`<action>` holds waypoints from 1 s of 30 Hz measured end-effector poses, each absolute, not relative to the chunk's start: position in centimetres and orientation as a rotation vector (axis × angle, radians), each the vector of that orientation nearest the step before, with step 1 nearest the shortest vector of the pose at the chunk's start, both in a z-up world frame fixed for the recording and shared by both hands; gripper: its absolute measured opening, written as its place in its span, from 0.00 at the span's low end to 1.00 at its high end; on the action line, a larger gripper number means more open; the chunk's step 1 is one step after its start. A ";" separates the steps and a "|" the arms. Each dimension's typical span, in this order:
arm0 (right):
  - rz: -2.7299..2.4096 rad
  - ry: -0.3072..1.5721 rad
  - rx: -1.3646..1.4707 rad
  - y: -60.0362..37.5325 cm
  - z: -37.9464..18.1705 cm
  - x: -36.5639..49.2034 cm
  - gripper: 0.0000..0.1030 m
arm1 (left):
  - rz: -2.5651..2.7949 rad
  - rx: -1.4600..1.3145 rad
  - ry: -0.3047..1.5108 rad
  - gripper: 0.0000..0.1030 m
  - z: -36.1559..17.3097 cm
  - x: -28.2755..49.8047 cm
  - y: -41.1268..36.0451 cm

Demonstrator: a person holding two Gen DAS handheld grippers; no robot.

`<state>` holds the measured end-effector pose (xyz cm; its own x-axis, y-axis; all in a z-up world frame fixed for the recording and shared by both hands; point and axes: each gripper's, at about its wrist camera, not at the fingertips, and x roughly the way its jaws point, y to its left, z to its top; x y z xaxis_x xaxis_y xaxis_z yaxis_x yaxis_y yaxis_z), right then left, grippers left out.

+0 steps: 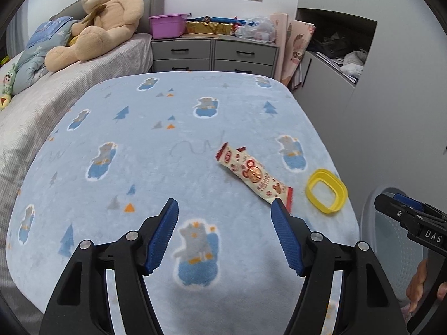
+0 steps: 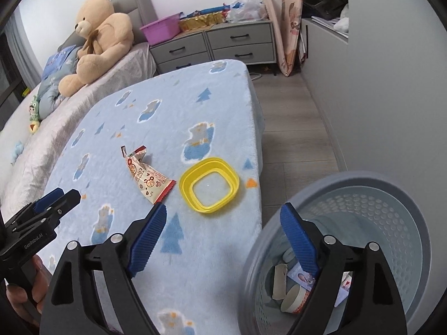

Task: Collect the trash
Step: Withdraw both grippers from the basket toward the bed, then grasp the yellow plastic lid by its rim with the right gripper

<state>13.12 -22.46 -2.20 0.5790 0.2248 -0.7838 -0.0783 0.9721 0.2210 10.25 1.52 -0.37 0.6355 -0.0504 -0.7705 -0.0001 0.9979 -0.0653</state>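
Left wrist | blue blanket [image 1: 167,145] (bear print) holds wrapper [image 1: 252,174], yellow ring [image 1: 327,194] | both jaws open, empty

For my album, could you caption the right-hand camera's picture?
Open right gripper poised between a snack wrapper, yellow lid and the trash basket.

The right finger [image 2: 299,240] of the right gripper hides part of the crumpled paper and cup scraps [image 2: 290,293] inside the perforated grey plastic bin [image 2: 391,212], whose base the picture's edge cuts off.
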 end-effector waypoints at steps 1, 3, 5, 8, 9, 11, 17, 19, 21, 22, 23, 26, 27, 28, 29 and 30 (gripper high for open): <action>0.182 0.944 0.161 -22.3 -2.3 13.5 0.81 | -0.020 -0.066 0.885 0.64 -0.5 10.5 1.9; 0.194 0.959 0.146 -21.9 -2.7 14.3 0.82 | -0.007 -0.077 0.892 0.64 -0.8 10.9 2.4; 0.206 0.970 0.134 -21.6 -3.0 15.1 0.84 | 0.007 -0.085 0.896 0.64 -1.1 11.3 2.9; 0.222 0.989 0.111 -21.2 -3.5 16.2 0.84 | 0.027 -0.088 0.897 0.64 -1.4 11.9 3.4; 0.229 0.996 0.102 -21.0 -3.7 16.5 0.84 | 0.035 -0.088 0.899 0.64 -1.6 12.1 3.6; 0.247 1.013 0.079 -20.5 -4.2 17.2 0.85 | 0.041 -0.092 0.906 0.64 -1.8 12.4 3.8; 0.298 1.067 -0.020 -18.8 -5.4 19.0 0.91 | 0.057 -0.103 0.920 0.64 -2.4 13.0 4.5; 0.298 1.086 -0.053 -18.3 -6.0 19.5 0.91 | 0.057 -0.106 0.926 0.64 -2.6 13.2 4.5; 0.303 1.111 -0.077 -18.0 -6.5 20.0 0.91 | 0.054 -0.108 0.932 0.65 -2.8 13.3 4.4; 0.304 1.122 -0.087 -17.9 -6.8 20.1 0.91 | 0.051 -0.107 0.934 0.64 -2.8 13.3 4.3; 0.305 1.130 -0.096 -17.8 -7.0 20.3 0.91 | 0.050 -0.105 0.935 0.64 -2.9 13.3 4.2; 0.301 1.148 -0.128 -17.4 -7.6 20.7 0.91 | 0.046 -0.101 0.939 0.64 -3.1 13.4 4.1; 0.300 1.152 -0.133 -17.3 -7.8 20.8 0.91 | 0.045 -0.102 0.942 0.65 -3.1 13.5 4.1; 0.300 1.157 -0.135 -17.2 -7.9 21.0 0.91 | 0.043 -0.104 0.945 0.65 -3.2 13.5 4.1; 0.299 1.163 -0.141 -17.1 -8.1 21.1 0.91 | 0.042 -0.105 0.946 0.65 -3.2 13.5 4.0; 0.299 1.168 -0.150 -16.9 -8.3 21.2 0.91 | 0.041 -0.105 0.948 0.65 -3.3 13.5 3.9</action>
<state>21.25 -16.88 -8.27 0.3581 0.1533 -0.9210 -0.3079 0.9506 0.0385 13.49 3.92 -3.28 0.5832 -0.0105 -0.8122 -0.0814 0.9941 -0.0713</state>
